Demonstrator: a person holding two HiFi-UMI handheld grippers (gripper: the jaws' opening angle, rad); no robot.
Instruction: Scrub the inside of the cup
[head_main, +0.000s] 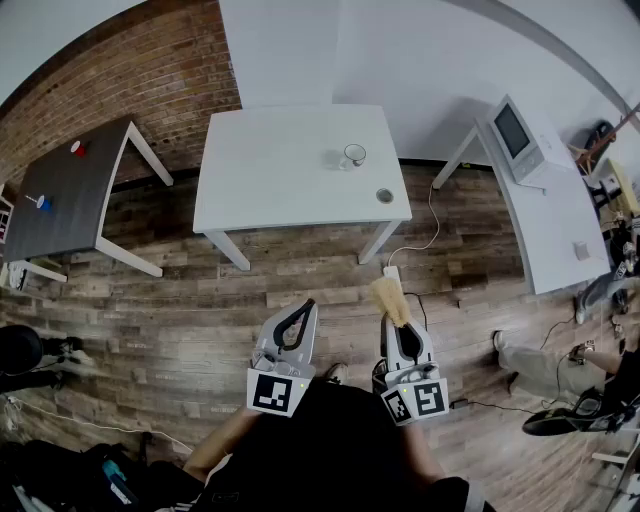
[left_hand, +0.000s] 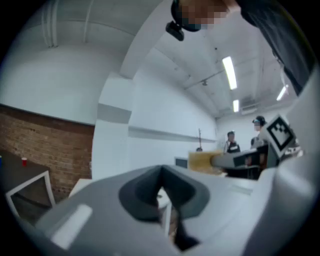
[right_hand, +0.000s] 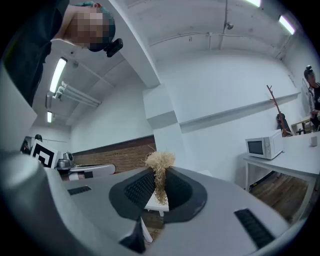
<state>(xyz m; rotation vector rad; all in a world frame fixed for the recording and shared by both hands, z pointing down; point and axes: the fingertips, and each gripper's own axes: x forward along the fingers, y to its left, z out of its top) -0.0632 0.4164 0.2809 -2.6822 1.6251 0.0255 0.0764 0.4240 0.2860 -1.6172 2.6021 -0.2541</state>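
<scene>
The left tool (head_main: 303, 306) is keeping its jaws together with nothing between them. The right tool (head_main: 396, 325) is clamping a straw-coloured scrubber (head_main: 389, 298). The cup (head_main: 354, 155) is standing on the counter (head_main: 270, 165), well ahead of both tools.

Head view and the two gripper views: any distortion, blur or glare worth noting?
Head view: strong fisheye, the white table bows at its edges; even light, sharp, the cup tiny. Left gripper view: soft throughout, the left gripper blurred up close, ceiling lights blown out. Right gripper view: dark round corners, the scrubber fairly crisp.
</scene>
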